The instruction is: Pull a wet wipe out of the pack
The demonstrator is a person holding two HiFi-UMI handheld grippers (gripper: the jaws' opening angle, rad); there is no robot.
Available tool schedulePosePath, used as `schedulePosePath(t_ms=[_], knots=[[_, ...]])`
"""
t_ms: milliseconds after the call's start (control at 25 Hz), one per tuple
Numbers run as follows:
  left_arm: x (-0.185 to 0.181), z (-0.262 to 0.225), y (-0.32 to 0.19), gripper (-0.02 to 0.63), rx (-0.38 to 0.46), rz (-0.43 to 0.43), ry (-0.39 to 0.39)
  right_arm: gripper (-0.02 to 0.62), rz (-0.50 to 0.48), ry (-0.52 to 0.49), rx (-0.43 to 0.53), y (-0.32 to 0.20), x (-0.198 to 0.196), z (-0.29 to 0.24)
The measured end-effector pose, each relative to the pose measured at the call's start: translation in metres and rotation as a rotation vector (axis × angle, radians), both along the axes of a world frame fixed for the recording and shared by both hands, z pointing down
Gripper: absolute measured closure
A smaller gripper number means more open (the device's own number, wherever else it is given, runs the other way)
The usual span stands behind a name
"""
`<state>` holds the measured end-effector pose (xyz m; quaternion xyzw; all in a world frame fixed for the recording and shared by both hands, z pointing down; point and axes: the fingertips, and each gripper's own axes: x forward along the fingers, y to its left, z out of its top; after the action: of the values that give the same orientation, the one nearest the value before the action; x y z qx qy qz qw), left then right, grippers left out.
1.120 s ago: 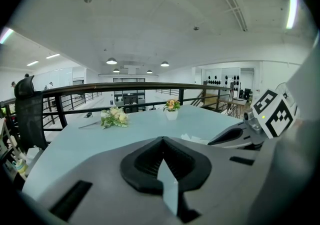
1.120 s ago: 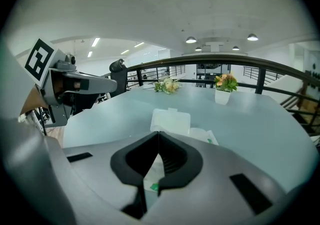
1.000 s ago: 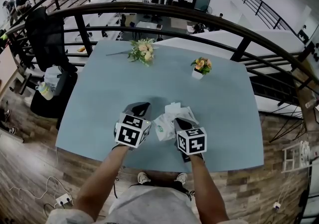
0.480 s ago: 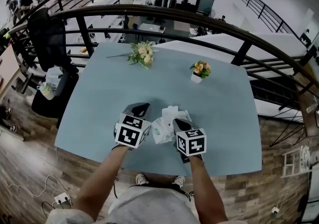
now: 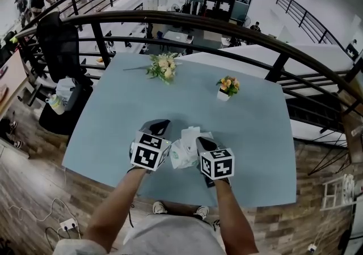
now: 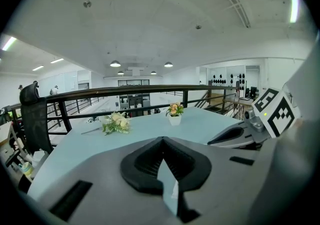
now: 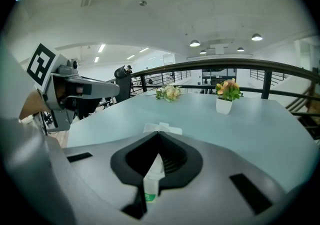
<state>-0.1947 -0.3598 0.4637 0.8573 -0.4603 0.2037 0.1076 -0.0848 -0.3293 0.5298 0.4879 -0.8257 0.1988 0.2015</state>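
Although a white sheet is seen standing up out of the wipe pack [image 5: 180, 156], the task is judged to be only partly done. The wet wipe [image 5: 190, 134] is raised from the opening but is not seen free of it, so the final pull clear is left to be made. The pack is found over the near half of the bench [image 5: 113, 118], between the two claws, with the wipe projecting at its 12 o'clock end. Whether it lies flat or is tipped up at one edge cannot be told.

The right claw [image 7: 159, 136] is pressed together, and a strip of white film with green print is pinched between its jaws. This is taken, as a judgement, to be an edge of the pack rather than the sheet, since the same green print is seen on the pack from above. The left claw [image 6: 161, 140] is set at the pack's 9 o'clock side with its jaws brought together at the tips. Nothing is made out between them, and only the bench colour is seen through the slit. A hold on the wipe itself is therefore shown by neither claw.

As to containers, the pack's other contents are hidden, and only the single raised sheet is shown. Toward 1 o'clock a small white pot [image 5: 223, 96] is stood, with orange and yellow flowers in it. Toward 12 o'clock a bouquet [image 5: 162, 67] is laid flat on the bench, held in nothing.
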Motion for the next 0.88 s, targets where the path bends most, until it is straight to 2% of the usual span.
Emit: schedulePosePath(t_ms=[440,880], knots=[[0.009,-0.008,0.0,0.612,0.012,-0.029,-0.016,0.589,0.015,-0.062,0.049,-0.013,0.018,-0.027],[0.031,-0.014,0.002,0.612,0.022,-0.042,-0.022,0.589,0.01,-0.078,0.094,-0.019,0.042,-0.047]])
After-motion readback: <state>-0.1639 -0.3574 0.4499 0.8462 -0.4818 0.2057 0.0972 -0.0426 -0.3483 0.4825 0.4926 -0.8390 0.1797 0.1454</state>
